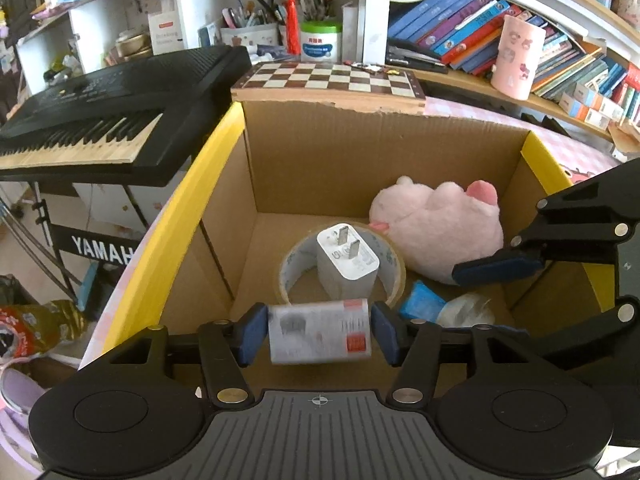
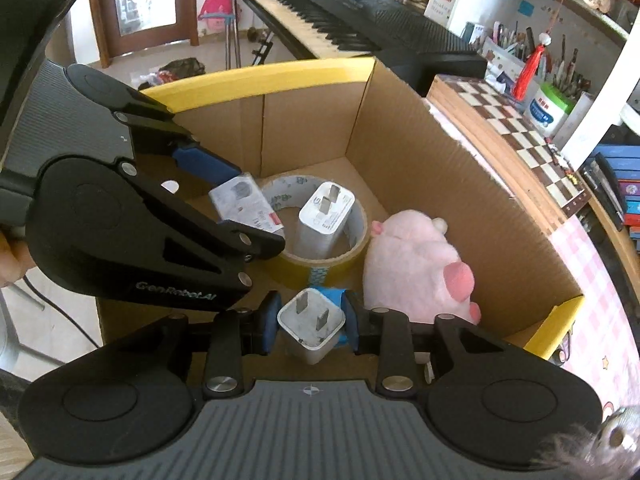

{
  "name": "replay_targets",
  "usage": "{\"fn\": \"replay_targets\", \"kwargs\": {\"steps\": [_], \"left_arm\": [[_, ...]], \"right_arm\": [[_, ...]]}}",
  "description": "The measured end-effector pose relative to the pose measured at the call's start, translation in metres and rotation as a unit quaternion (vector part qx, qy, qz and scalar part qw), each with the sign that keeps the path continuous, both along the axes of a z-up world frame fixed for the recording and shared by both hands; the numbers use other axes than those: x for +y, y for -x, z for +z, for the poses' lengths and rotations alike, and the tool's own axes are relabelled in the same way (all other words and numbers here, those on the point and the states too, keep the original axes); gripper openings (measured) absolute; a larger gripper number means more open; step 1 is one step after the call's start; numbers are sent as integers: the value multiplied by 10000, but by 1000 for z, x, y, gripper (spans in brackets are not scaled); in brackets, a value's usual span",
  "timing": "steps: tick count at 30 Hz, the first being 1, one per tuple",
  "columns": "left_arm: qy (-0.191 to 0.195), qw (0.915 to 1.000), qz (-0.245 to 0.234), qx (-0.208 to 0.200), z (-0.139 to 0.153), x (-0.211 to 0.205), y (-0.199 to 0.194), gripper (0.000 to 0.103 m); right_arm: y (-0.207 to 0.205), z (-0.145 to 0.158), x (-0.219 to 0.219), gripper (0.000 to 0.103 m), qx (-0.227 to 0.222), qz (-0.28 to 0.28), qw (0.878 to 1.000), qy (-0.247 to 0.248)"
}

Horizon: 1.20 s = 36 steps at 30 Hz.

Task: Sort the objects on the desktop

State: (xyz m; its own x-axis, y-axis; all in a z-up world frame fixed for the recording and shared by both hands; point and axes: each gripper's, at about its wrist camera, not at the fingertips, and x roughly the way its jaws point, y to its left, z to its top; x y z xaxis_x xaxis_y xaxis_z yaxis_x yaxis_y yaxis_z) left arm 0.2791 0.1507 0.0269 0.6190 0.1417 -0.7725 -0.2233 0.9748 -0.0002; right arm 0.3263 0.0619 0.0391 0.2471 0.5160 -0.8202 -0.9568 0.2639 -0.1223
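Box point(image 1: 320, 168) directly below both claws; left gripper point(image 1: 320, 332) parted beside white pack point(image 1: 320, 330); right gripper point(image 2: 310, 322) barely parted around charger point(image 2: 312, 324), prongs up.

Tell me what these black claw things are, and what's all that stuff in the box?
They are tongs, one in each of a person's hands, each with a little camera looking along its fingers. So there are two pictures: one from the left tongs, one from the right tongs. Both hang over a cardboard box. On its floor lie a tape roll with a big plug standing inside it, and a pink plush toy beside them. The left tongs have a small white packet between their pads; it looks blurry, so I cannot tell if it is gripped. The right tongs pinch a small plug.
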Motion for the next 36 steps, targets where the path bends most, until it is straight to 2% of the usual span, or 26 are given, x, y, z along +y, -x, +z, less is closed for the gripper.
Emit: {"fn": "replay_targets", "kwargs": {"steps": [2,4,5,7,18,26,36], "left_arm": [[21,9999,-16,-110,4,0,3,64],[121,9995,-46,-283,10,-1,6,71],[131,9993,-47,-361,13,-2,7,77],[56,9987,-74,-509,20,-6,10,80],[-10,9929,-172,-1178,48,-17,38,84],[84,9886,-68,-1500,56,-20,62,88],[79,9870,-185,-1594,55,-23,95,89]], "right_arm": [[1,2,-3,39,-32,-80,9999,-73],[1,4,-7,50,-111,-161,9997,-133],[1,6,-9,53,-162,-240,9994,-166],[1,9,-14,57,-172,-377,9988,-253],[12,34,-43,62,-398,-1235,9862,-1030],[32,49,-68,65,-742,-1929,9674,-1461],[62,54,-99,66,-905,-2738,9404,-1804]]}}
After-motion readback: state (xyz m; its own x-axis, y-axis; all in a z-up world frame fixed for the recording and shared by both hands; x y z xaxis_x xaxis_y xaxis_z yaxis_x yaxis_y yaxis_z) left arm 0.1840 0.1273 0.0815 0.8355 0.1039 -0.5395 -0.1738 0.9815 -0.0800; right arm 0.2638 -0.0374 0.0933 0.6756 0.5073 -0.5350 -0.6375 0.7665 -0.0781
